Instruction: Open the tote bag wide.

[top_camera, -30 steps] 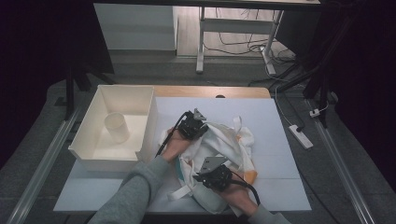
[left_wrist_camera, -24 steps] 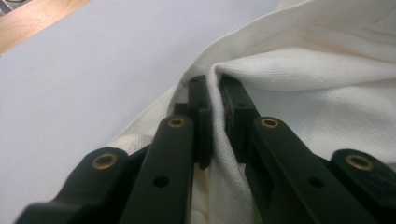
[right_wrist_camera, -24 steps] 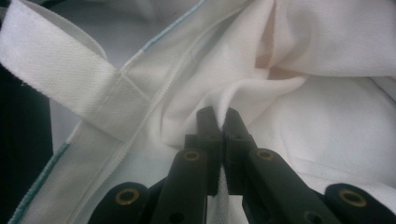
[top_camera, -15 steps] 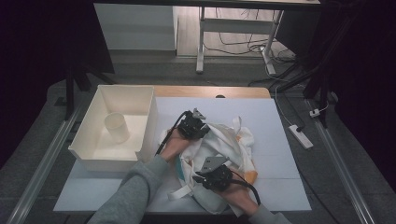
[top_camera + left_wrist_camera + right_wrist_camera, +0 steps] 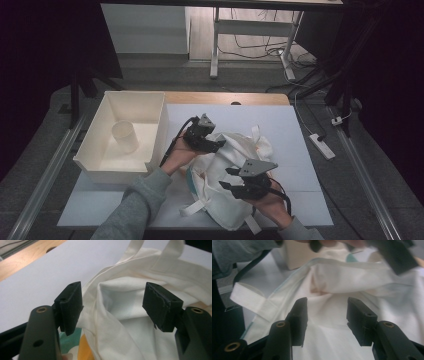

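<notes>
A cream cloth bag [image 5: 227, 172] lies crumpled on the white sheet [image 5: 280, 125] that covers the tabletop, just right of the tray. Its fabric is soft and creased, folded over itself in loose ridges, with flat webbing straps [image 5: 256, 134] trailing from its far edge and near corner. In the left gripper view a teal and orange patch [image 5: 78, 346] shows under a fold.

The left gripper [image 5: 216, 145] hangs over the bag's far left edge; its jaws have just been opening and stand apart, with a raised fold of cloth [image 5: 110, 305] between them but not pressed by the pads. The right gripper [image 5: 227, 179], topped by a grey three-cornered plate, sits over the bag's near right part; its jaws have just been opening too, and stand apart above the cloth [image 5: 327, 312], gripping nothing.

Left of the bag stands a white, square, high-walled tray [image 5: 160, 120] with a smooth pale cylinder [image 5: 124, 137] upright inside. A strip of bare wood [image 5: 225, 98] shows at the tabletop's far edge.
</notes>
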